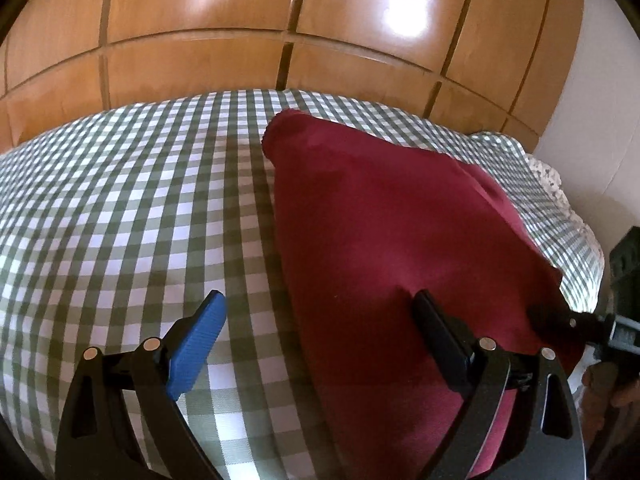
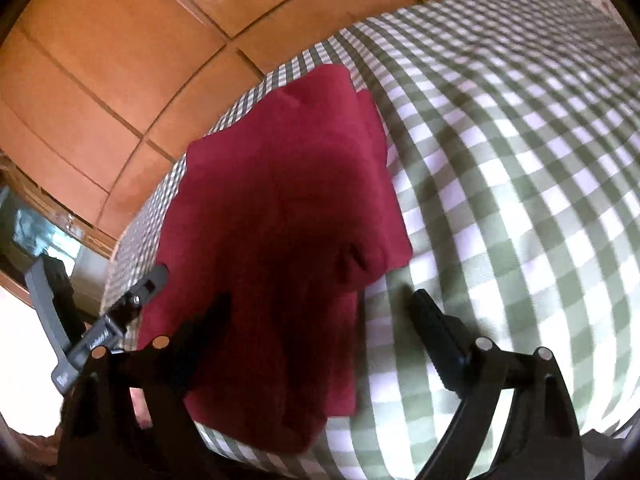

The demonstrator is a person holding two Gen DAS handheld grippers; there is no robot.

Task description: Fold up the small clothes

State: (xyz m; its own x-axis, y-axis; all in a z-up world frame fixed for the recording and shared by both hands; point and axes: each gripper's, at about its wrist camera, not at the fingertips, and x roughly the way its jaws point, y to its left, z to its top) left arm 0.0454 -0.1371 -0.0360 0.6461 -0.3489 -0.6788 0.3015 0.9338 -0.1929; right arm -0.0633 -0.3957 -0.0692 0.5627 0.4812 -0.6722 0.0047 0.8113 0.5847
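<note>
The red garment [image 1: 400, 240] lies flat on the checked bedspread [image 1: 120, 200] — your left gripper [image 1: 320, 328] and right gripper [image 2: 320, 320] straddle its near edge, jaws apart, gripping nothing — placed to pinch.

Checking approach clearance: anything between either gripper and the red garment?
Nothing visible. The red garment lies bare on the checked bedspread; the left gripper and the right gripper hang over its near edge, jaws open, with no object between them and the cloth.
</note>
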